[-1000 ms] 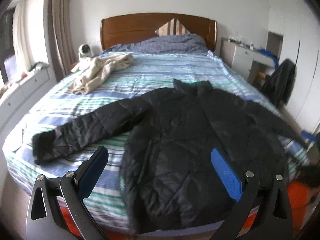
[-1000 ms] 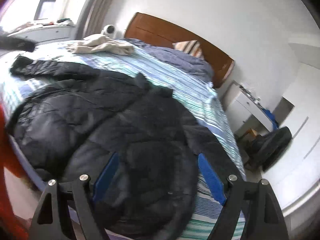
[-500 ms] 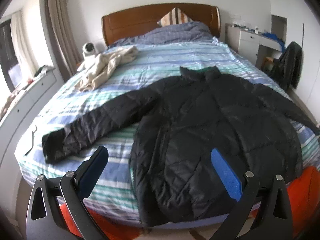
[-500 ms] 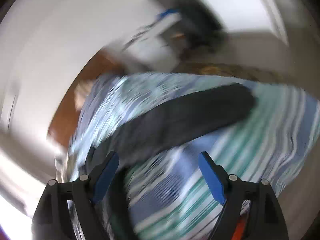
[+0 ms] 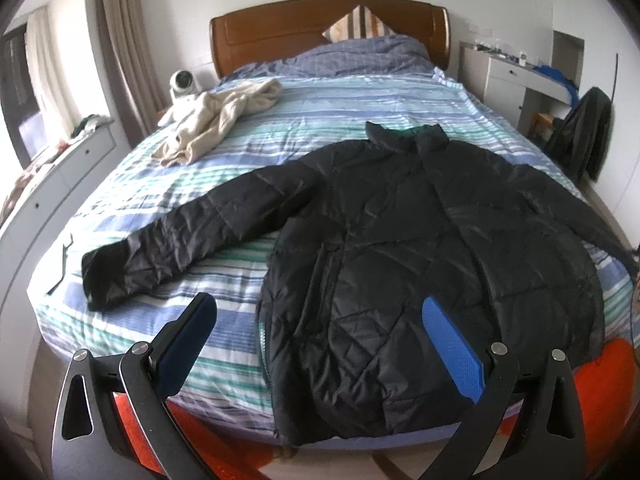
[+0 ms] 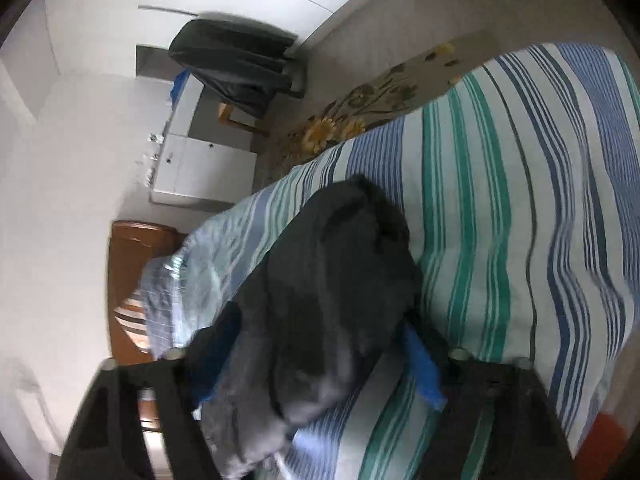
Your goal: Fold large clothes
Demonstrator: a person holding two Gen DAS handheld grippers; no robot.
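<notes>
The left gripper (image 5: 316,344) hangs wide and empty over the bed's (image 5: 360,92) near edge. The right gripper (image 6: 320,364) is closing around the black jacket's (image 5: 420,240) sleeve (image 6: 332,280).

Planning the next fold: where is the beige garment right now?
In the left wrist view, the beige garment lies crumpled on the far left part of the striped bed, beside the small white device and apart from the black jacket.

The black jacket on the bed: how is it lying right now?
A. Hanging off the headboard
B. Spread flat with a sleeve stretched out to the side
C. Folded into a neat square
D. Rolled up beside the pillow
B: the black jacket lies open on the striped bed, one sleeve stretched sideways.
</notes>
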